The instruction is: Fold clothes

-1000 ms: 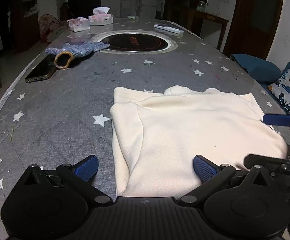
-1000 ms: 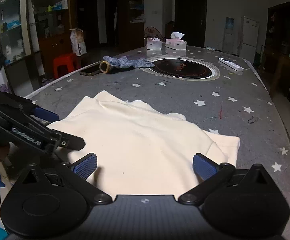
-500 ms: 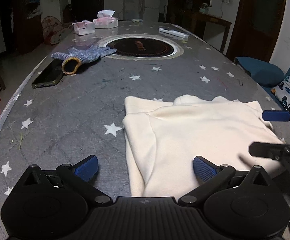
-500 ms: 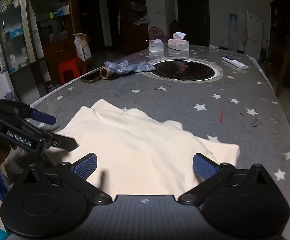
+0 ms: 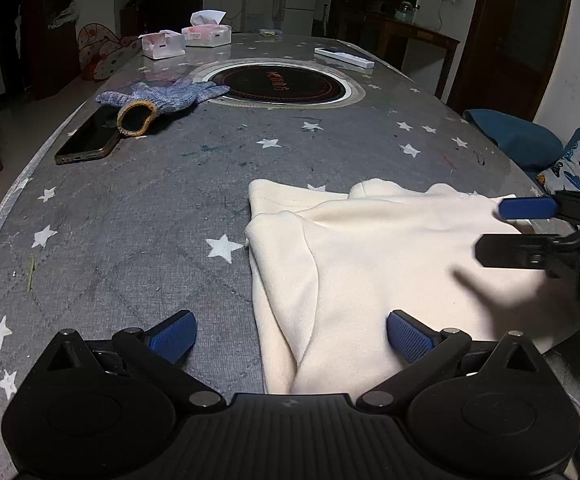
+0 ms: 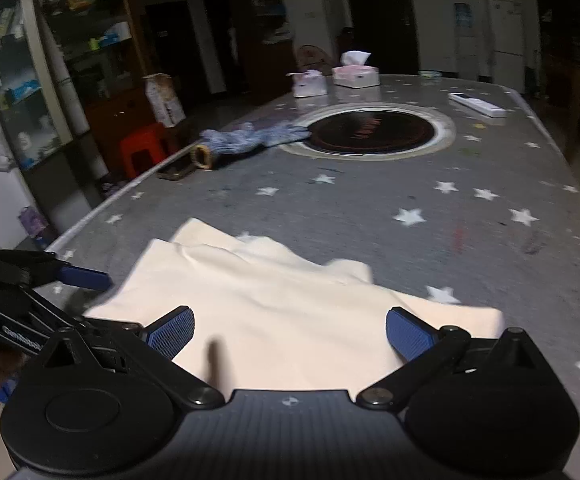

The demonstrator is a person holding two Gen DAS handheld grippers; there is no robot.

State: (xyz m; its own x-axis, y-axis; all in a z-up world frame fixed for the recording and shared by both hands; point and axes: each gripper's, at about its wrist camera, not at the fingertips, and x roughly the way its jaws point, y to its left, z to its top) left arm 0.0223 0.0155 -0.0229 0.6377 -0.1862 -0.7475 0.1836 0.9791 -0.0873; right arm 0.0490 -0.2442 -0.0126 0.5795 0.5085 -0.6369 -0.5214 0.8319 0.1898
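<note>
A cream garment (image 5: 369,264) lies folded flat on the grey star-print tablecloth (image 5: 150,216), close to the near edge. My left gripper (image 5: 290,332) is open, and the garment's left folded edge lies between and below its blue pads. In the right wrist view the same garment (image 6: 274,304) spreads under my open right gripper (image 6: 290,334), which holds nothing. The right gripper's fingers (image 5: 525,208) reach in over the garment's right side in the left wrist view. The left gripper's fingers (image 6: 84,278) show at the garment's left corner in the right wrist view.
A blue knit glove (image 5: 162,98) and a dark phone (image 5: 86,140) lie at the far left. Beyond them are a round black cooktop (image 5: 280,84), two tissue boxes (image 5: 206,34) and a white remote (image 5: 343,57). A blue cushion (image 5: 513,136) sits past the table's right edge.
Both grippers have drawn back from the garment and stayed open. The left one shifted left, the right one lifted and tilted. The garment has not changed shape.
</note>
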